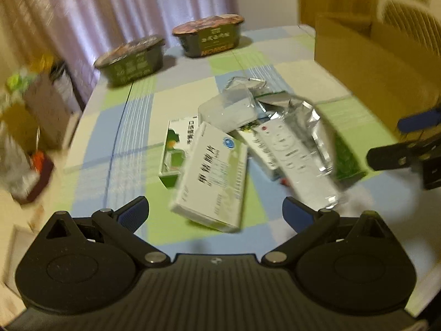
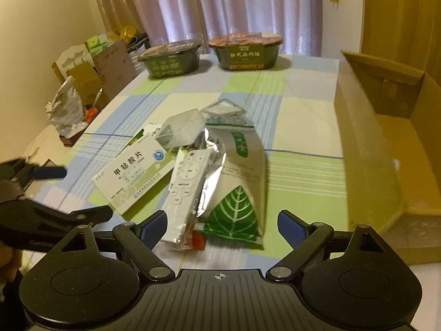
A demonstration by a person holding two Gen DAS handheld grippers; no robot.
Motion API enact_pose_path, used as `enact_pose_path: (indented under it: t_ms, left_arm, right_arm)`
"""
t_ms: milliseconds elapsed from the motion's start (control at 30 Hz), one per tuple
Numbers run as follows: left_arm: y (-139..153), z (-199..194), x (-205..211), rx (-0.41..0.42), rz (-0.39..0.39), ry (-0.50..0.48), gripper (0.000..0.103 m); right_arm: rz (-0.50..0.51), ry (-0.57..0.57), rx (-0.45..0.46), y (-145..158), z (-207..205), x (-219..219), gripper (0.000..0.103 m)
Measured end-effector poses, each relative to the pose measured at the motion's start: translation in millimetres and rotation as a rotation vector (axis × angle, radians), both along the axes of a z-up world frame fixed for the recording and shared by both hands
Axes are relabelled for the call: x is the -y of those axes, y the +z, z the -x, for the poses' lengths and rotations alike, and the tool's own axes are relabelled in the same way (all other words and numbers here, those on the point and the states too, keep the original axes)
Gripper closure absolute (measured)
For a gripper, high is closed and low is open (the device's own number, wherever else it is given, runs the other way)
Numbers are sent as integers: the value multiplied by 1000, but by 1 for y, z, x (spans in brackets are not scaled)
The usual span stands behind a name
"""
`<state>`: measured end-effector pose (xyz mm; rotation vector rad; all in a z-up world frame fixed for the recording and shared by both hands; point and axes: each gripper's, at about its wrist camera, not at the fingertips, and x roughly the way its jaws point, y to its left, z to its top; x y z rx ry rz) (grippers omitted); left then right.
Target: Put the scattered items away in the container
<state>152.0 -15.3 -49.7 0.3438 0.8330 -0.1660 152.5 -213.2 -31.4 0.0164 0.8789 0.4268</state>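
On the table (image 2: 300, 110), under a checked cloth of green, blue and cream, we see the largest thing at the right edge: an open cardboard box (image 2: 386, 149), its flaps up. At the far edge, before the curtain (image 2: 248, 5), stand two dark lidded bowls (image 2: 245, 52), side by side and well apart from the rest. In the middle lies a loose heap. A green and white foil bag (image 2: 237, 182) lies at its right side, with a white remote (image 2: 184, 190) resting against its silver face. Left of the remote, a white medicine box (image 2: 135, 176) lies tilted over a green carton (image 1: 173, 149), and a clear plastic tub (image 2: 182, 129) sits atop the heap behind them. Nothing from the heap is in the cardboard box that we can see. Our left gripper (image 1: 215, 212) hovers just before the medicine box, fingers spread wide and holding nothing. Our right gripper (image 2: 220, 226) hovers near the remote and bag, likewise spread and empty.
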Motion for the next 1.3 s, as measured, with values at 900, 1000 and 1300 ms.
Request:
enact_pose_path:
  t_ms: [900,1000,1300]
  left_arm:
    - [-30,-7,-20,-132,83,3,35]
    - [-28,-7,-18,-140,101,4,33]
    - [-32,-7,-27,-140,108,42,21]
  right_arm:
    - [30,45,-35,-32,-9,-50,35]
    - [51,55,-30,-38,-10,-65,35]
    - [197,83,20,-53,-22,-101,36]
